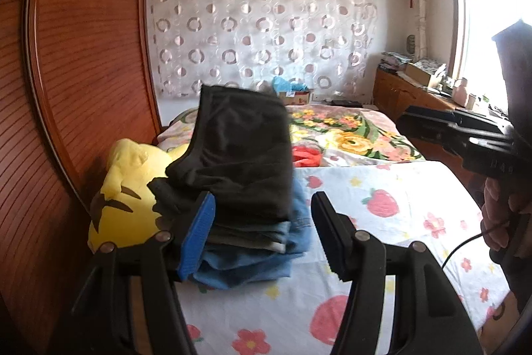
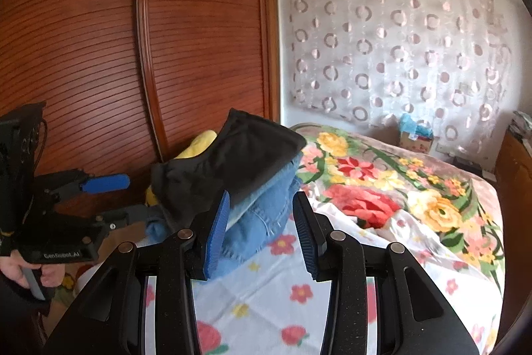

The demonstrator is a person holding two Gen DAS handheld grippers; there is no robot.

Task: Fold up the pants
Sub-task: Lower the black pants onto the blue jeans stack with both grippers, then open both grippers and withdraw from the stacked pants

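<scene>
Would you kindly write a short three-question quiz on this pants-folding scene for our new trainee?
1. True or false: the black pants lie on top of the folded stack.
2. What lies directly under them? A) blue jeans B) a red towel C) a white shirt
3. Fill in: beside the stack, toward the wooden wardrobe, sits a ____ plush toy.

Key: 1 true. 2 A. 3 yellow. Neither the left gripper nor the right gripper holds anything; both stand open.

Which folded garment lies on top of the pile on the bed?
The black pants; the blue jeans lie beneath them, next to a yellow plush toy.
</scene>
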